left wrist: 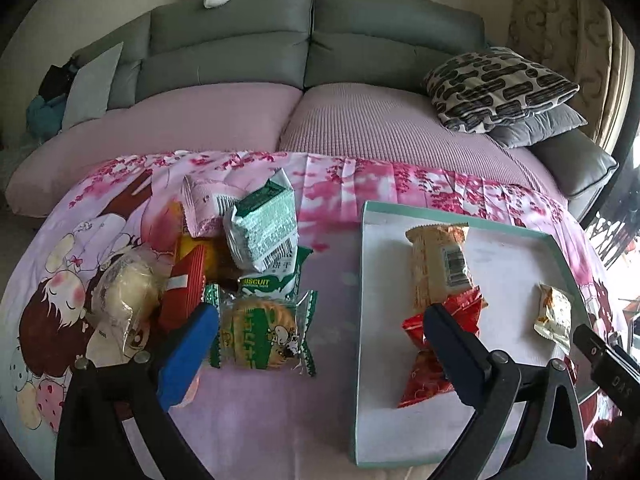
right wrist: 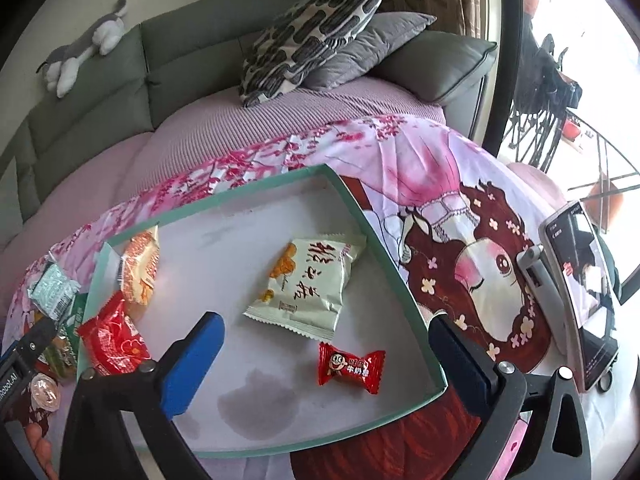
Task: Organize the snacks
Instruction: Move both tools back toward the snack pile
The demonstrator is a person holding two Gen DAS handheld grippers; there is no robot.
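Both sets of jaws stand wide and empty; the loose snack pile (left wrist: 240, 264) lies left of the tray (left wrist: 520, 420), just ahead of the left gripper (left wrist: 320, 320), the nearer one; the right gripper (right wrist: 328, 344) hangs over the tray.

Lighting: daylight from the window (right wrist: 568, 80) at right, blown out to white glare in the right wrist view. Interior dim and soft; sofa (left wrist: 312, 36) muted, shadows faint. Focus: centre sharp. Distortion: strong fisheye curvature, dark vignetted corners in both views.
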